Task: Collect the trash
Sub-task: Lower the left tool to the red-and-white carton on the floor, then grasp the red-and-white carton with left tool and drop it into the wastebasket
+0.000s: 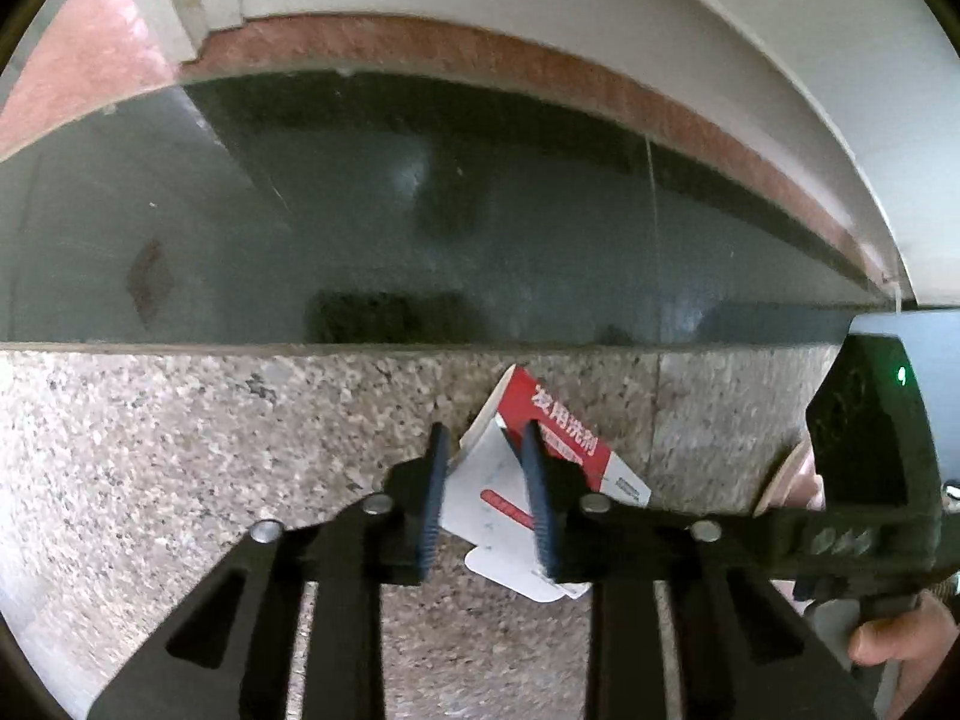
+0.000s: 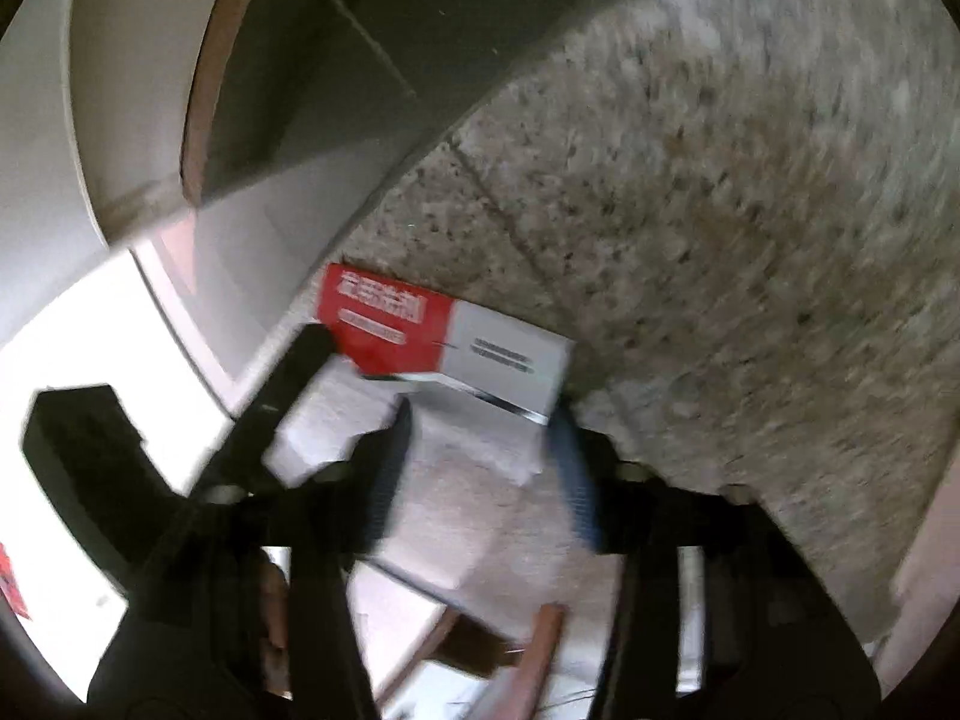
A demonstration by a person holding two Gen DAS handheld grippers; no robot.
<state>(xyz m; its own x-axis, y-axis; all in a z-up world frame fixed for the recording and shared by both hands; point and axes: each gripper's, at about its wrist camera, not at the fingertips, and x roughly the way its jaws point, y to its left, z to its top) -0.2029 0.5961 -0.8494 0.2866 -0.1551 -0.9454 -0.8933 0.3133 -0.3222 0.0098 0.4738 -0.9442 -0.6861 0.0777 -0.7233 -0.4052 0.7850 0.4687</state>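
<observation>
on the speckled granite counter (image 1: 180, 450), near its back edge by a dark glass pane (image 1: 360, 210), lies a flattened red-and-white carton (image 1: 564, 420) with white chinese print and loose flaps. left tool (image 1: 489, 498) is partly parted, its ribbed blue pads (image 1: 435, 498) straddling the carton's white flap. right tool (image 2: 480, 468) is spread wide just short of the carton's grey end, gripping nothing. bare stone stretches leftward.
</observation>
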